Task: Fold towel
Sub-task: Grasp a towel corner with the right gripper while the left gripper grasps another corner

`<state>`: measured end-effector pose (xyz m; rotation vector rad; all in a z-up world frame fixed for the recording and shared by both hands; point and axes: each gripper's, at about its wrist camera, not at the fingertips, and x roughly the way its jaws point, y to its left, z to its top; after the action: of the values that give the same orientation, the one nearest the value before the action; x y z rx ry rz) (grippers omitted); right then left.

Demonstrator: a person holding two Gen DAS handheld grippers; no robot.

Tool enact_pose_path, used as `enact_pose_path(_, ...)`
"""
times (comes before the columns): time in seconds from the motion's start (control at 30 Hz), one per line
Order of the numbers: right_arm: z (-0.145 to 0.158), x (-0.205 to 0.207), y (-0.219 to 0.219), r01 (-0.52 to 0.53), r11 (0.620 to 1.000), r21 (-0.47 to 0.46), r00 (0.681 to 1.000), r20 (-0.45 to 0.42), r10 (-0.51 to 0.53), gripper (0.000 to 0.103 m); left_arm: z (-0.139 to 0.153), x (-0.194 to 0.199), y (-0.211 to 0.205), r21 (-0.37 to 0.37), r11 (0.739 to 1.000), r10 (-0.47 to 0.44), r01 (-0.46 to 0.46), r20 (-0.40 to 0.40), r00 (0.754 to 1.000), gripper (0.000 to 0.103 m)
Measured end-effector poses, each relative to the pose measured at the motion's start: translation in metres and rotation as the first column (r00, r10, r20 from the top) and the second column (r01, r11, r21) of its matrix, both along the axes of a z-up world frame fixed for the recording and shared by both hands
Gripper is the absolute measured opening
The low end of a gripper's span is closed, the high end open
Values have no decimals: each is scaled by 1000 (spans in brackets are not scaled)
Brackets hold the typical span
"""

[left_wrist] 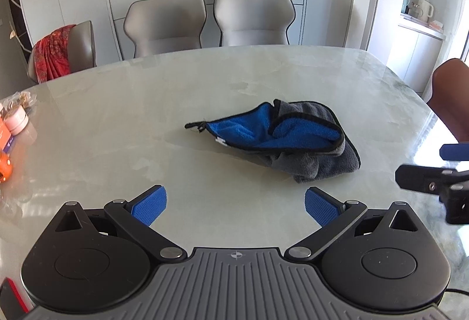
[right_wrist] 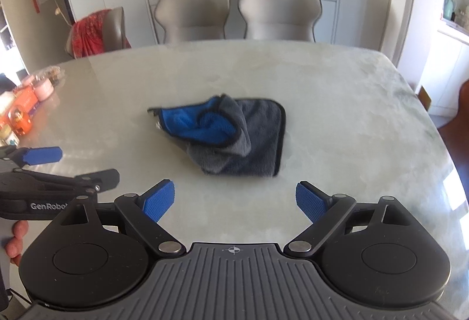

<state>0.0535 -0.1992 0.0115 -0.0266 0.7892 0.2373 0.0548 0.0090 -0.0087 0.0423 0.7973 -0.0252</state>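
Note:
A crumpled towel [left_wrist: 293,141], blue on one side and grey on the other with black edging, lies on the marble table [left_wrist: 146,115]. It also shows in the right wrist view [right_wrist: 234,138]. My left gripper [left_wrist: 236,204] is open and empty, held above the table short of the towel. My right gripper [right_wrist: 234,201] is open and empty, also short of the towel. The right gripper shows at the right edge of the left wrist view [left_wrist: 445,170]. The left gripper shows at the left edge of the right wrist view [right_wrist: 52,170].
Two grey chairs [left_wrist: 205,21] stand at the table's far side, another with a red cloth [left_wrist: 55,56] at the left. Pink jars and orange boxes [left_wrist: 14,126] sit at the table's left edge. A brown chair [left_wrist: 451,97] stands at the right.

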Motion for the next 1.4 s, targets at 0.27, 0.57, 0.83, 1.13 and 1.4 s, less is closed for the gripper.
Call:
enact_pose_path(0.27,13,49,12,-99,994,-54,993,59,102,84,-1,30,14,57,993,-111,107,75,991,103)
enact_pose_path(0.57,-8,112,42,-283,955,-91,958,14,286,48,-30,75,26,220,899,-411,378,132,902,103)
enact_pose_path(0.83,-37,149,53,-382,915,-129,924,-65,377,43,-64,117,36,308,775,-603,553,95,792,103)
enact_pose_path(1.13,-66,178,66,-440,886,-145,896,-130,424,43,-101,146,37,351,651,-719,673,-1,695,96)
enact_pose_path(1.4,-84,192,77,-489,862,-132,869,-156,469,10,-118,154,39,325,591,-765,738,-63,640,96)
